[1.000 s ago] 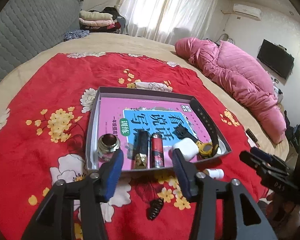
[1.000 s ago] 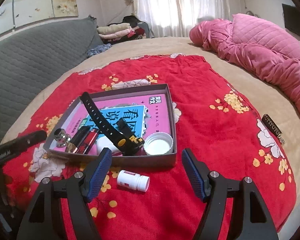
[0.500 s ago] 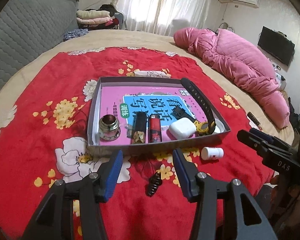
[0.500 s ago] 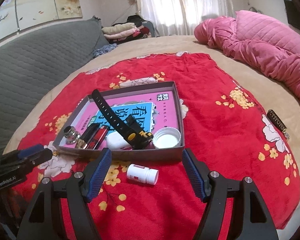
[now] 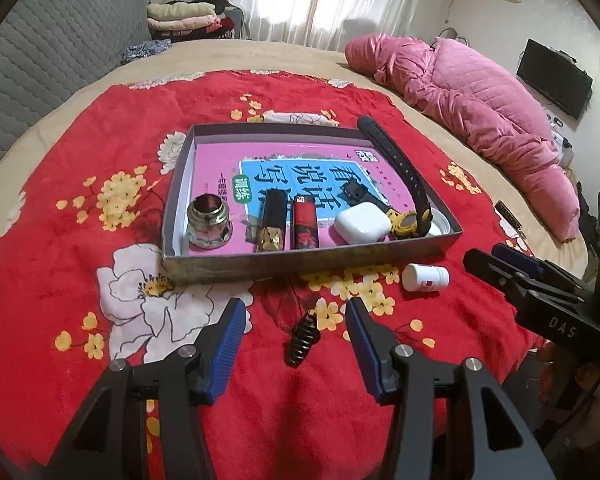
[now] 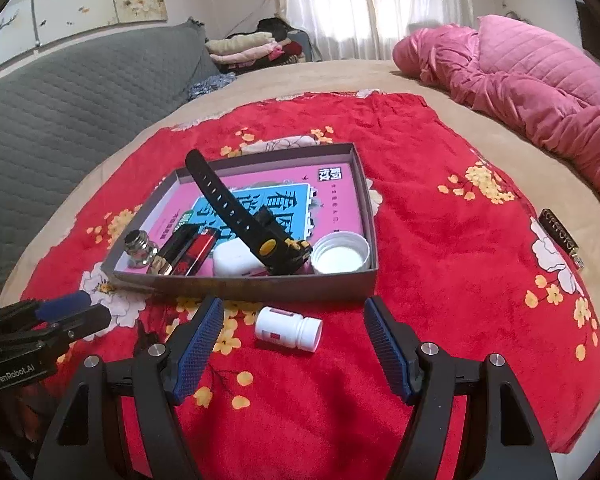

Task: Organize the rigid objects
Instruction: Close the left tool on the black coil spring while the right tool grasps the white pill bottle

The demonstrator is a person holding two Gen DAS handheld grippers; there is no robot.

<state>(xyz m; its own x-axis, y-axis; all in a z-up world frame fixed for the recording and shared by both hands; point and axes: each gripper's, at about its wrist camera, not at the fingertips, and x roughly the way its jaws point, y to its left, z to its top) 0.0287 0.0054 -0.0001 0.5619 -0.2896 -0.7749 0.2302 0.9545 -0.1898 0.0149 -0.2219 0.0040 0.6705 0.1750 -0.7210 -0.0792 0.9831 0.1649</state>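
A shallow grey box point(image 5: 300, 262) point(image 6: 260, 290) lies on the red flowered blanket. It holds a metal fitting point(image 5: 209, 222), two lighters point(image 5: 271, 226), a white earbud case point(image 5: 362, 223), a black watch point(image 6: 244, 216) and a white lid point(image 6: 340, 255). In front of the box lie a black spring point(image 5: 302, 340) and a white pill bottle point(image 5: 425, 277) point(image 6: 289, 329). My left gripper point(image 5: 296, 326) is open, its fingers flanking the spring just above it. My right gripper point(image 6: 290, 330) is open around the pill bottle without touching it.
A pink quilt point(image 5: 472, 92) is heaped at the right of the bed, folded clothes point(image 5: 184, 16) at the back. A dark patterned bar point(image 6: 560, 236) lies on the blanket's right edge. A grey padded headboard point(image 6: 60, 112) runs along the left.
The left gripper has drawn back from the box and tipped down, so the spring now sits between its fingers. The right gripper has barely shifted; the bottle stays between its fingers.
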